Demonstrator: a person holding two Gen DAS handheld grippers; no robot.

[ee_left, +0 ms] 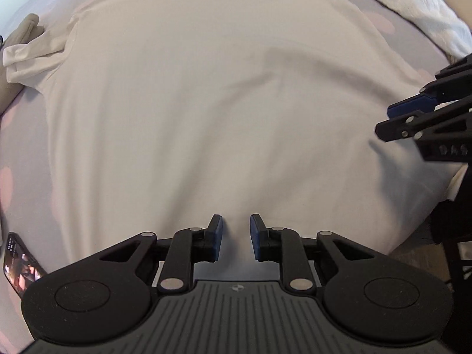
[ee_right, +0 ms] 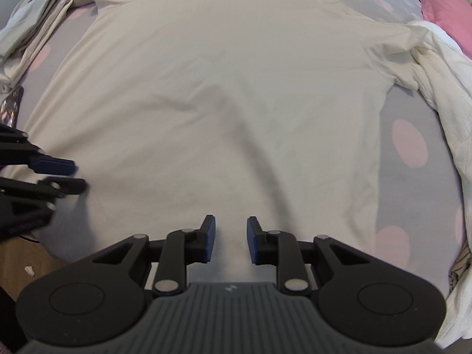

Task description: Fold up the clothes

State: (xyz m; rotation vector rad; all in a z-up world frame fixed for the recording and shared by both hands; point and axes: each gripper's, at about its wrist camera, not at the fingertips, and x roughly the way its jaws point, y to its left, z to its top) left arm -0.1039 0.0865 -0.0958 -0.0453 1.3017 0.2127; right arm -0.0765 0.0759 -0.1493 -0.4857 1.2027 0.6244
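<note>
A cream T-shirt (ee_left: 206, 103) lies spread flat, neck away from the cameras, on a grey bedsheet with pink dots (ee_right: 410, 144). Its hem runs along the near edge of the bed. One sleeve is bunched at the left in the left wrist view; the other meets a white textured blanket (ee_right: 442, 94) at the right in the right wrist view.

The left gripper (ee_left: 236, 236) hangs over the hem with its jaws parted, bare cloth showing in the gap; nothing is held. The right gripper (ee_right: 231, 237) sits likewise above the hem, jaws parted a little wider, holding nothing. Whether either set of pads touches the fabric cannot be told from this steep angle (the hem is hidden under the gripper bodies).

Each gripper appears at the edge of the other's view, both over the lower part of the shirt and well apart.

Also present: a pink pillow (ee_right: 442, 8) at the far right corner, folded pale garments (ee_right: 35, 29) at the far left, and a phone with a lit screen (ee_left: 20, 262) on the sheet beside the shirt's left edge.
</note>
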